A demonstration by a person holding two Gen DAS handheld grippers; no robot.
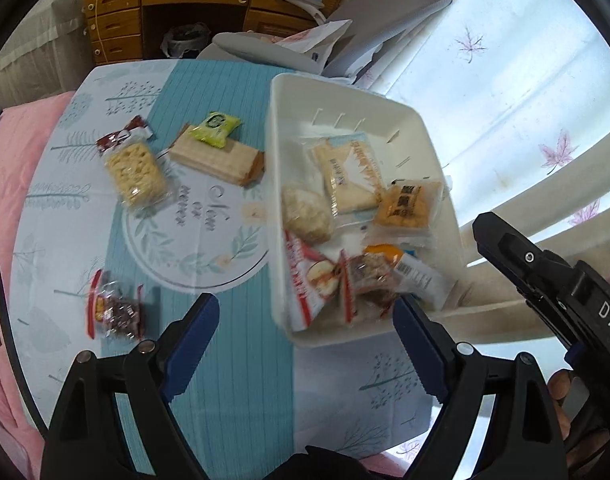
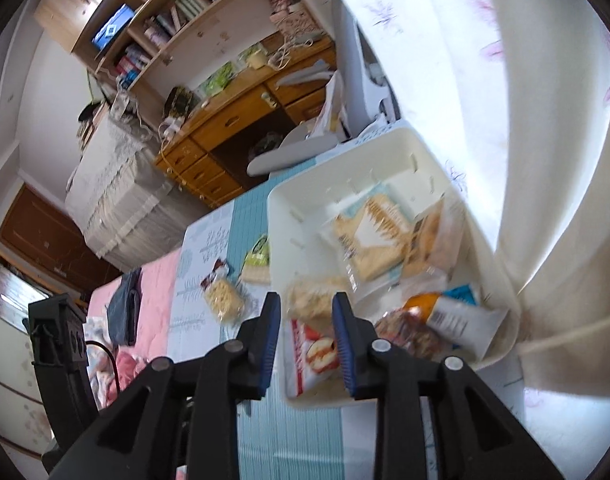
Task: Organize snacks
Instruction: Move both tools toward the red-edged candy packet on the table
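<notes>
A: On the table [image 1: 233, 380], under a blue patterned cloth, what is showing?

B: A white bin [image 1: 437, 152] is sitting toward three o'clock, holding several snack packets, among them an orange cracker pack [image 1: 409, 204] and a red-and-white packet [image 1: 311, 284].

A: And outside it?

B: Toward nine o'clock a noodle-cake packet [image 1: 135, 170] and a green packet [image 1: 215, 128] on a wafer pack [image 1: 221, 158] are lying apart. A dark red packet [image 1: 115, 312] is lying near seven o'clock.

A: The fingers?

B: The left gripper [image 1: 307, 350] is standing wide, gripping nothing. The right gripper [image 2: 307, 344] is hanging narrowly parted over the bin's near edge, empty.
</notes>
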